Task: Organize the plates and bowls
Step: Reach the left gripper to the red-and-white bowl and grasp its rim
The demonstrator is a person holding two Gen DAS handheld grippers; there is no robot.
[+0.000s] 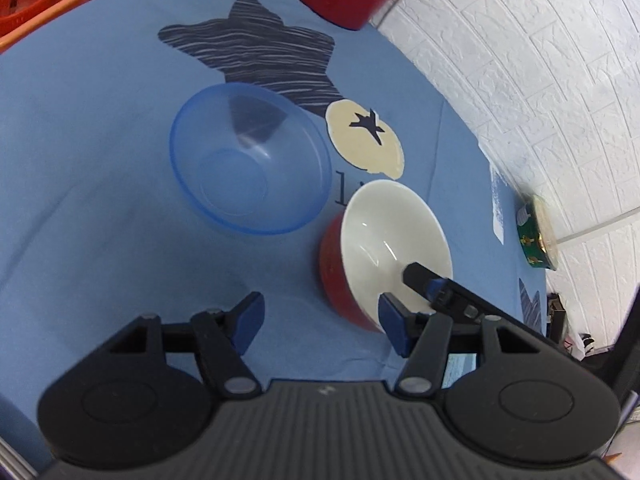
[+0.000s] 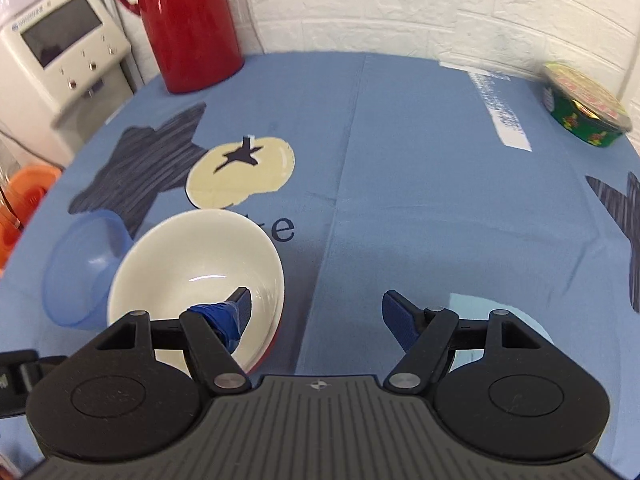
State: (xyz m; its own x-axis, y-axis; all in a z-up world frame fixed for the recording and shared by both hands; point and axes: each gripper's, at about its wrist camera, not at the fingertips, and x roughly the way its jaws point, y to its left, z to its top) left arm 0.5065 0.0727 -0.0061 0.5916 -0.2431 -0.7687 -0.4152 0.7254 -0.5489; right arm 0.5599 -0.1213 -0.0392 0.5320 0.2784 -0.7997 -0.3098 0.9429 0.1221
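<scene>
Bowls sit on my blue tablecloth (image 2: 440, 184) with dark star shapes on it. The round bowl that is red outside and white inside (image 1: 394, 236) is right of the middle in my left camera, and low on the left in my right camera (image 2: 196, 276). It looks tipped a little, with its white inside facing my cameras. The see-through blue plastic bowl (image 1: 250, 160) stands just beside it, to the upper left of the red and white bowl. I cannot tell if the two bowls touch.

My right claw (image 2: 316, 312) is spread wide. One of its blue pads (image 2: 240, 308) is inside the red and white bowl, over the white part, and the other pad is out over the cloth. Nothing is pinched between them. In the left camera that finger pokes into the bowl from the lower right.

My left claw (image 1: 320, 320) is wide too, with nothing in it. It hangs over the cloth, near the red side of that bowl.

A tall shiny red jug (image 2: 188, 24) stands at the top left of the right camera. A round green tin (image 2: 584, 108) sits at the far right.
</scene>
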